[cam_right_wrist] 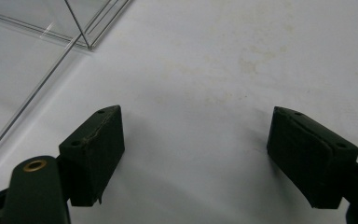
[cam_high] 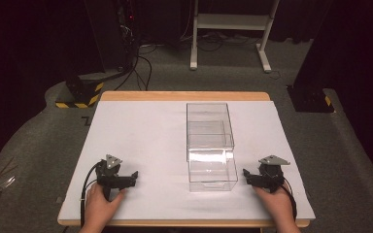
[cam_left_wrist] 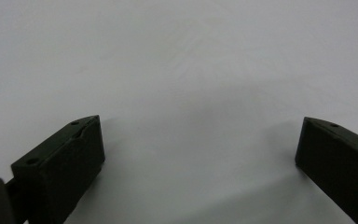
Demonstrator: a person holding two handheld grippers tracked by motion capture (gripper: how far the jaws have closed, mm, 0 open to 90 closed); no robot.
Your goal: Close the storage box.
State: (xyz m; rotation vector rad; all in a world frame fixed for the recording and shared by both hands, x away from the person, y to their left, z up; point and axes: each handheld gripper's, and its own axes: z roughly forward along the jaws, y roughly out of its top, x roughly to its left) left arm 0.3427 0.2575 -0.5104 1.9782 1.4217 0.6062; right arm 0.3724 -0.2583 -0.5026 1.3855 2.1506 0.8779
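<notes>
A clear plastic box [cam_high: 210, 144] with a drawer pulled partly toward me stands in the middle of the white-covered table [cam_high: 141, 141]. My left gripper [cam_high: 135, 174] rests near the front left, pointing right toward the box, open and empty over the white surface [cam_left_wrist: 200, 135]. Right of the box, my right gripper [cam_high: 245, 172] points left at it, open with nothing between its jaws [cam_right_wrist: 196, 135]. A corner of the clear box [cam_right_wrist: 51, 28] shows at the top left of the right gripper view.
The table has a wooden edge [cam_high: 184, 96] at the back. Beyond it, on the grey carpet, stand a white frame [cam_high: 230, 29], a dark cabinet with cables [cam_high: 111, 34] and yellow-black striped bases [cam_high: 80, 97]. A dark stand [cam_high: 311, 92] is at the right.
</notes>
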